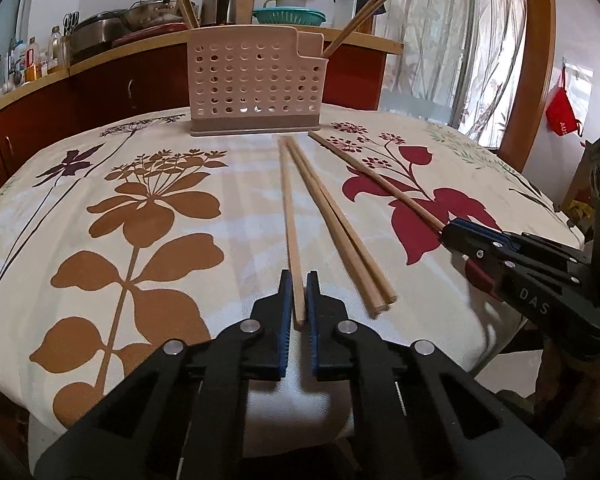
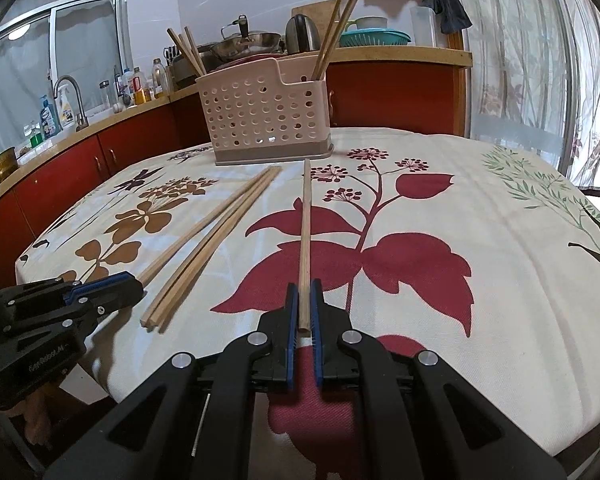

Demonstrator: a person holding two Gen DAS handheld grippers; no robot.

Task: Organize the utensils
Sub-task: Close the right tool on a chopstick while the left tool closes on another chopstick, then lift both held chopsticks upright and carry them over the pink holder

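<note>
- A table under a cream cloth printed with brown and dark-red flowers (image 1: 148, 216) fills both views; its far right side shows only in the right wrist view.
- A beige perforated plastic utensil holder (image 1: 256, 84) stands upright at the table's far edge. Wooden chopsticks (image 2: 334, 32) lean out of its right compartment, and more rise at its left end. The left wrist view shows its flat front; the right wrist view also shows a side wall.
- The black left gripper with blue pads (image 1: 299, 312) has its jaws closed on the near end of a pale wooden chopstick (image 1: 290, 216) that points toward the holder.
- The matching right gripper (image 2: 305, 312) clamps a second single wooden chopstick (image 2: 306, 224).
- A loose bundle of wooden chopsticks (image 1: 340, 232) lies on the cloth between the two held ones; how many are in it is hard to tell.
- Whether either held chopstick rests on the cloth is unclear.
</note>
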